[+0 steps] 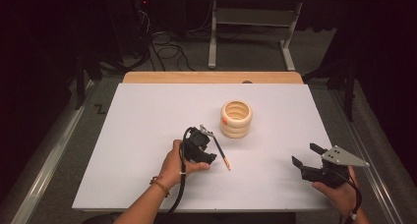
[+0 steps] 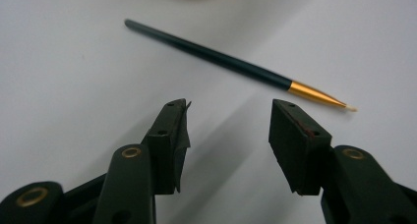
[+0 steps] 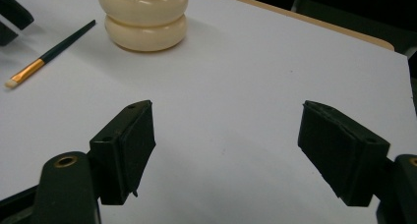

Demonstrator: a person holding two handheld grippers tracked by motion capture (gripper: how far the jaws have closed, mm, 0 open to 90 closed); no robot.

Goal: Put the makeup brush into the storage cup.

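Left gripper lines up on the brush beside the ribbed holder.

High view: the brush lies flat just before the cream holder, left gripper beside it. Left gripper view: jaws part-open, empty, short of the handle, ready to straddle it. Right gripper view: right gripper wide open, idle, well off the holder.

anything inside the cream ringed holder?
From the high view, the cream holder shows only its pale inner wall near the rim; nothing sticks out. Its bottom is hidden by the wall. The brush lies on the white table beside it.
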